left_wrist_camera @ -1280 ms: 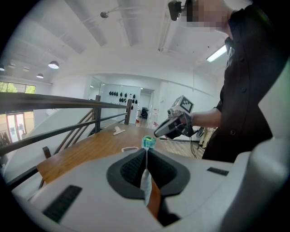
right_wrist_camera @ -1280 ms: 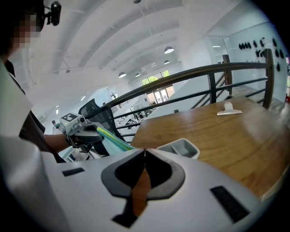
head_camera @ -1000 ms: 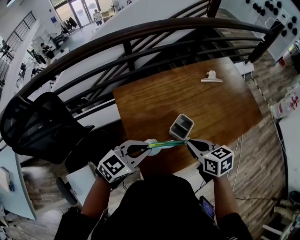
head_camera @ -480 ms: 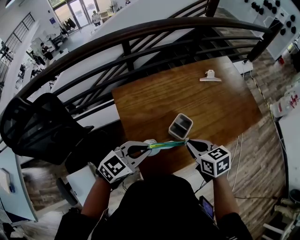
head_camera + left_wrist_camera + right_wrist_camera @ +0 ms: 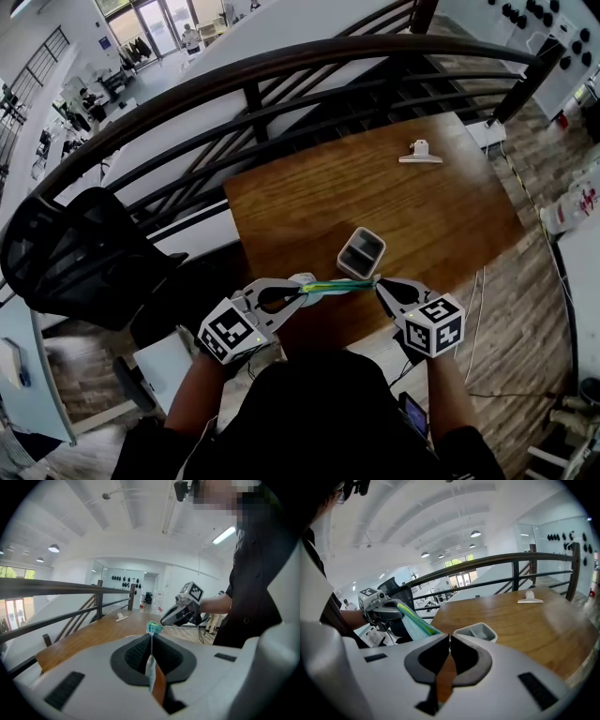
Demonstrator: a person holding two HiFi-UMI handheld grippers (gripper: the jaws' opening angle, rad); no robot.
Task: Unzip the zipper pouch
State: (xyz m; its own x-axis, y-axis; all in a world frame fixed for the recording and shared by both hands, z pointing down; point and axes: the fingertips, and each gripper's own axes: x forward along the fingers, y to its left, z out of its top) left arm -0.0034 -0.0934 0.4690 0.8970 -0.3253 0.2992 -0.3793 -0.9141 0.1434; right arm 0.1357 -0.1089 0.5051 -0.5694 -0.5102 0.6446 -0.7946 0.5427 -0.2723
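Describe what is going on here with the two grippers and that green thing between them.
A person holds a two-jaw gripper in each hand by the near edge of a brown wooden table. A flat green, yellow and pale blue zipper pouch stretches between them. The left gripper is shut on one end and the right gripper on the other. Whether the zip has opened at all cannot be told. A small grey divided tray and a white clip lie on the table, untouched.

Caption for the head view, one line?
Left claw and right claw hold a green fabric zipper pouch stretched over a brown wooden table.
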